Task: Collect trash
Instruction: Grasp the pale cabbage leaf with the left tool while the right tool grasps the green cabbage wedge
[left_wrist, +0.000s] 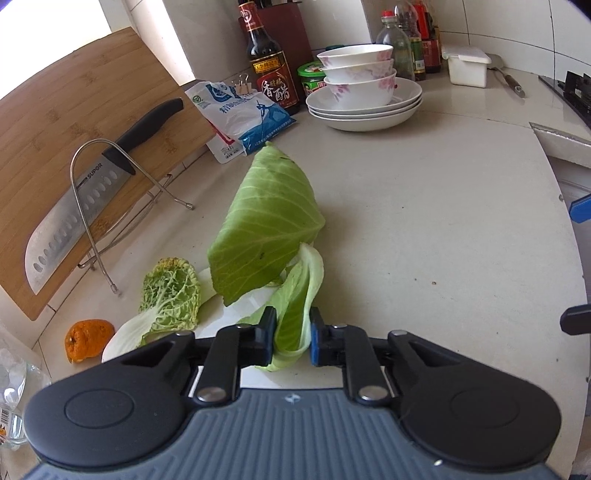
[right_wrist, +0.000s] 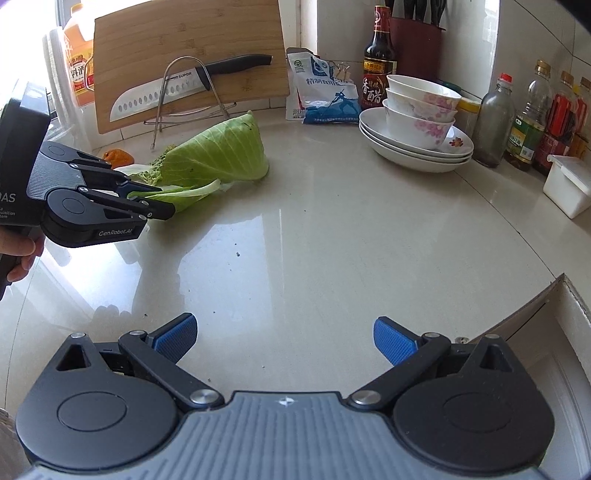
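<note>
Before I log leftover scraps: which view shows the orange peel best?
The left wrist view: the orange peel lies unobstructed on the counter beside the crinkled leaf. The right wrist view shows only a small far sliver behind the left gripper.

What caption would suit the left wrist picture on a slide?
Left gripper shut on a pale green leaf beside a large cabbage leaf and orange peel on the kitchen counter.

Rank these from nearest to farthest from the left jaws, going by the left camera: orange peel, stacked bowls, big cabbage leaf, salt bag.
1. Big cabbage leaf: straight ahead of the left gripper, just past the leaf it grips.
2. Orange peel: off to the left, near the counter's edge.
3. Salt bag: farther back, beside the cutting board.
4. Stacked bowls: farthest, back and right, on plates.
</note>
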